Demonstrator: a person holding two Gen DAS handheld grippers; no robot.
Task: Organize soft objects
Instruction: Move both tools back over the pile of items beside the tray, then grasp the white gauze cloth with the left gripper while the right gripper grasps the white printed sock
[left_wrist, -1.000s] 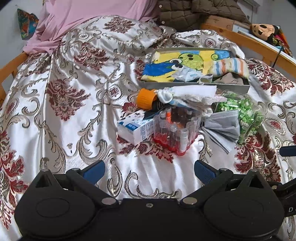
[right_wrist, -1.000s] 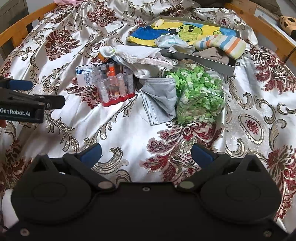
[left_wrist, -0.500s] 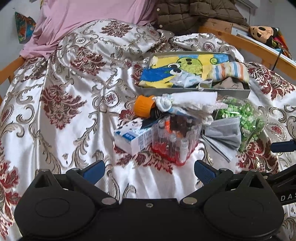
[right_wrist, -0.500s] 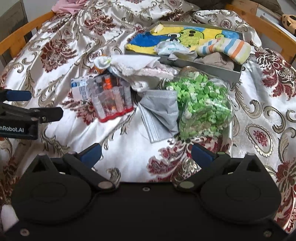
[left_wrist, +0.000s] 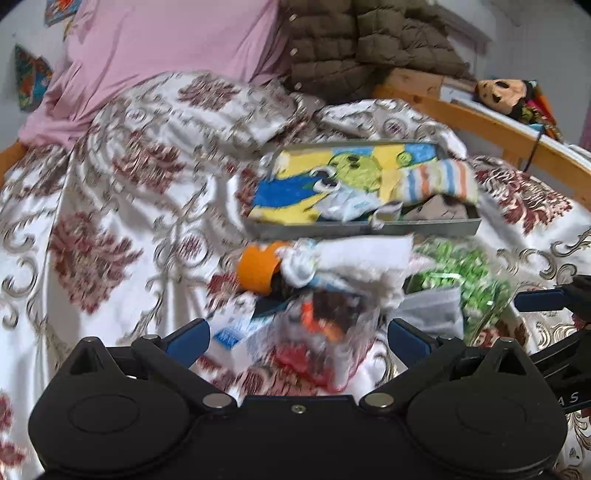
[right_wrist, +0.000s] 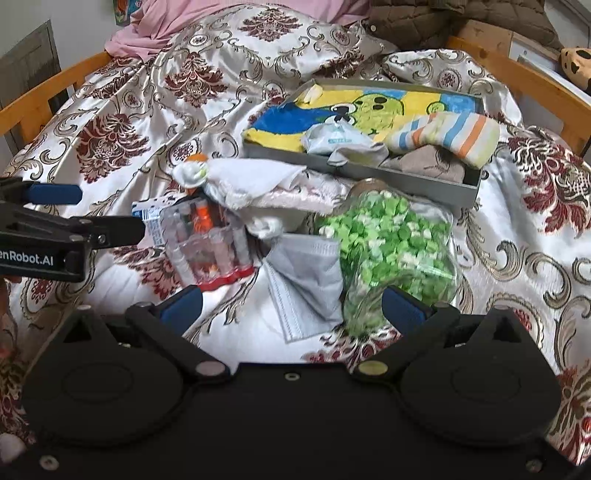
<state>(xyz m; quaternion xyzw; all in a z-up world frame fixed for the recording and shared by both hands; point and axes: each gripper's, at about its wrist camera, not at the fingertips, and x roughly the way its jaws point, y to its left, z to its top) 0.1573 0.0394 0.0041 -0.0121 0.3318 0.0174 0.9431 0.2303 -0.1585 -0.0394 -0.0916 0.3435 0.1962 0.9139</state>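
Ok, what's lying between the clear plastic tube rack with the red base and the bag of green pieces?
A grey face mask lies between rack and bag, clearest in the right wrist view.

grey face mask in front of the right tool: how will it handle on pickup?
The grey face mask is probably floppy: it lies flat and creased on the satin bedspread, so it should drape from one pinch. It looks thin and light. One edge sits against the bag of green pieces, which may shift slightly. The right tool is open.

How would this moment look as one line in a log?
left tongs: open, empty | right tongs: open, over grey mask | tray: holds striped sock
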